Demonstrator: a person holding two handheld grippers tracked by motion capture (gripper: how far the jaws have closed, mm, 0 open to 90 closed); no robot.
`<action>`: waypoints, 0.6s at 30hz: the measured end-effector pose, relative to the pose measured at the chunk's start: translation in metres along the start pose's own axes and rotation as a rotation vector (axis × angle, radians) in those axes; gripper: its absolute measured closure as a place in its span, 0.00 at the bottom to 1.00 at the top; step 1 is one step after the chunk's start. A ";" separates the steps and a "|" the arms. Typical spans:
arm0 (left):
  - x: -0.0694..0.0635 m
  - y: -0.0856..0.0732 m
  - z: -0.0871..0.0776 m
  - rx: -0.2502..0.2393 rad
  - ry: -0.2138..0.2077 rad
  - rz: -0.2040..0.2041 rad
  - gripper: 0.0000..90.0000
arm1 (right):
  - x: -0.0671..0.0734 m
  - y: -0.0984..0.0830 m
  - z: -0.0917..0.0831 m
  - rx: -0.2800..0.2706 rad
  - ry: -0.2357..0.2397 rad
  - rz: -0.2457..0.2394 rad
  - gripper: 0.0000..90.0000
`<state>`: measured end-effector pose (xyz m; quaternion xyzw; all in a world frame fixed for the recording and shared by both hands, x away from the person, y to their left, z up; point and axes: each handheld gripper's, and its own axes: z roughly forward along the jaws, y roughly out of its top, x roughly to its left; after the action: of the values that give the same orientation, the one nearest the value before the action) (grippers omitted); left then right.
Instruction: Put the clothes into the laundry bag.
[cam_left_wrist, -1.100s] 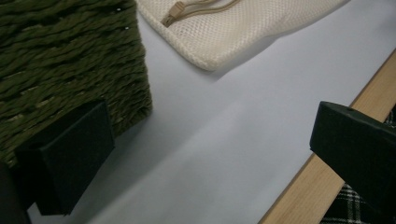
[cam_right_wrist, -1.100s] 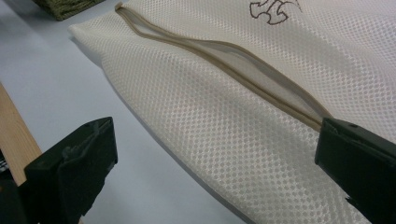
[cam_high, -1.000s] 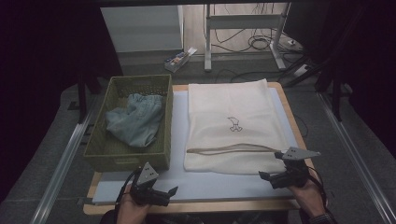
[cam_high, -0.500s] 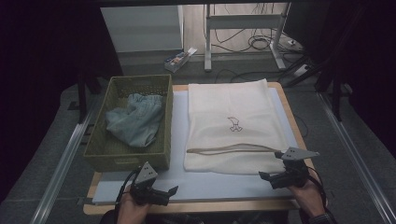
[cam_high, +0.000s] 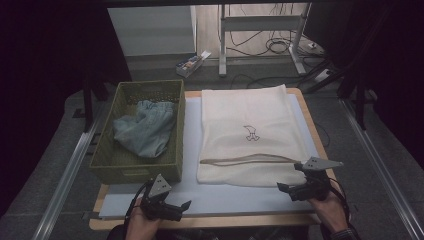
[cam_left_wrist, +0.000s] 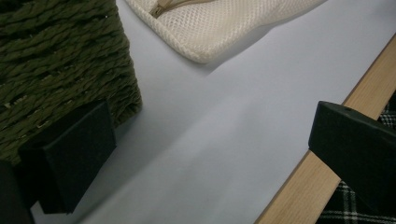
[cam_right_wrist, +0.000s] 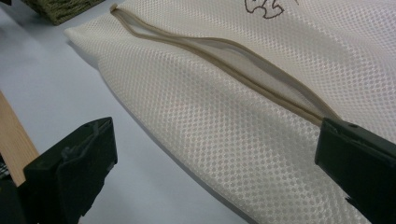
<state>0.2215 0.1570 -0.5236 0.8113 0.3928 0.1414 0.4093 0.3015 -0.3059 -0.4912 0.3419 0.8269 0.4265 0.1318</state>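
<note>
A cream mesh laundry bag (cam_high: 250, 120) lies flat on the white table top, its tan zipper (cam_high: 245, 160) partly open near the front edge. In the right gripper view the mesh bag (cam_right_wrist: 243, 116) and its zipper opening (cam_right_wrist: 243, 65) lie just ahead of the wide-apart jaws. My right gripper (cam_high: 286, 188) is open at the bag's front right corner. A green woven basket (cam_high: 107, 155) at the left holds a light blue garment (cam_high: 142, 131). My left gripper (cam_high: 184, 205) is open, low at the front, just ahead of the basket (cam_left_wrist: 56, 60); nothing sits between its jaws.
The table (cam_high: 235, 200) has a wooden rim (cam_left_wrist: 322, 168) along its front. A metal rail (cam_high: 70, 170) runs along the left side and another along the right. On the floor beyond lie a small box (cam_high: 192, 62), a stand's legs and cables.
</note>
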 end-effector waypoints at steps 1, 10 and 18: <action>0.000 0.000 0.000 0.002 0.003 0.003 0.01 | 0.000 0.000 0.000 -0.001 0.000 0.002 0.00; -0.001 0.000 0.002 0.009 -0.002 0.014 0.01 | 0.001 0.003 0.001 0.009 -0.035 -0.030 0.00; -0.001 0.000 0.001 0.006 -0.001 0.017 0.01 | 0.002 0.011 0.007 -0.009 -0.044 -0.056 0.00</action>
<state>0.2215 0.1554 -0.5244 0.8160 0.3860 0.1433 0.4058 0.3084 -0.2955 -0.4864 0.3274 0.8311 0.4188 0.1633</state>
